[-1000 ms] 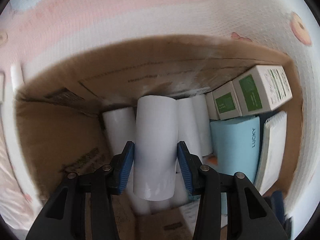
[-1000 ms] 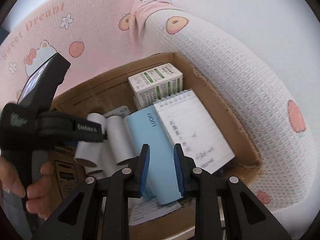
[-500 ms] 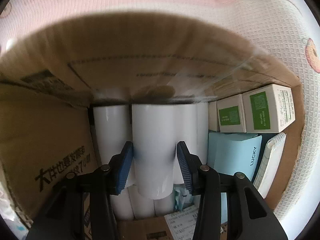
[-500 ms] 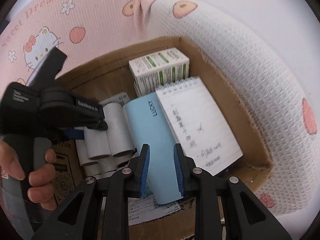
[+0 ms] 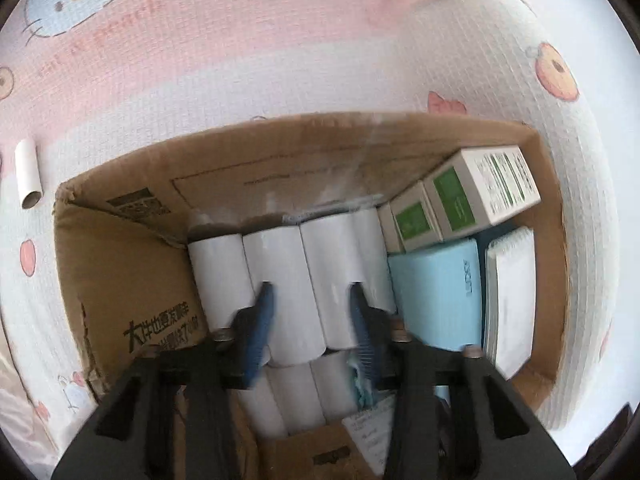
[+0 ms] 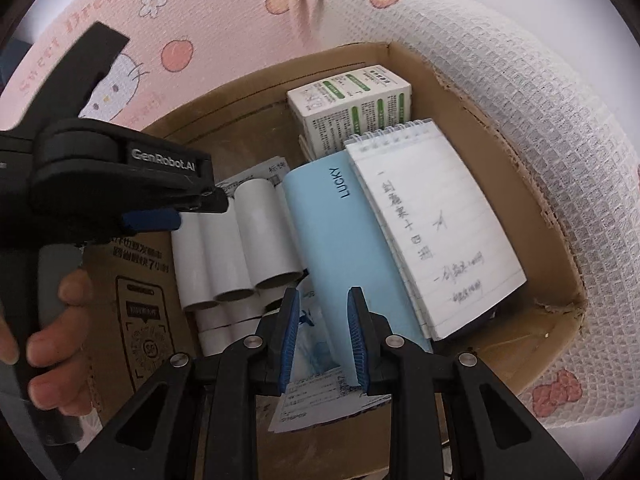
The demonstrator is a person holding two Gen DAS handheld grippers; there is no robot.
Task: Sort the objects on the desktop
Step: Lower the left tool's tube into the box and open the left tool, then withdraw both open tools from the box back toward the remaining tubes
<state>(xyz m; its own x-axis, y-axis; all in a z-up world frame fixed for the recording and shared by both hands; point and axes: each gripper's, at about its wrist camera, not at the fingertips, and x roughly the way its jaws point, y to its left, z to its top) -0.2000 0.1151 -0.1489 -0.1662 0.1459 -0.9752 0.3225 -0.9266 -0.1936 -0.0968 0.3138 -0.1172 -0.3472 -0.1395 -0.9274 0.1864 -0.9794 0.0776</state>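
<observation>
A cardboard box (image 5: 120,264) (image 6: 532,216) holds several white paper tubes (image 5: 280,280) (image 6: 260,232), a light blue LUCKY book (image 5: 436,292) (image 6: 332,248), a spiral notepad (image 5: 512,292) (image 6: 436,232) and green-and-white cartons (image 5: 480,196) (image 6: 352,108). My left gripper (image 5: 310,296) (image 6: 168,210) is open and empty, its jaws above the tubes lying in the box. My right gripper (image 6: 322,308) is open and empty, above the near end of the blue book. One more white tube (image 5: 27,180) lies outside the box on the blanket at far left.
The box sits on a pink and white cartoon-print blanket (image 5: 280,40) (image 6: 224,12). A printed paper slip (image 6: 320,396) lies at the box's near end. A hand (image 6: 48,332) holds the left gripper's handle.
My left gripper has let go of the white tube, which now lies with the others in the box, and has pulled back and up. The right gripper has barely moved.
</observation>
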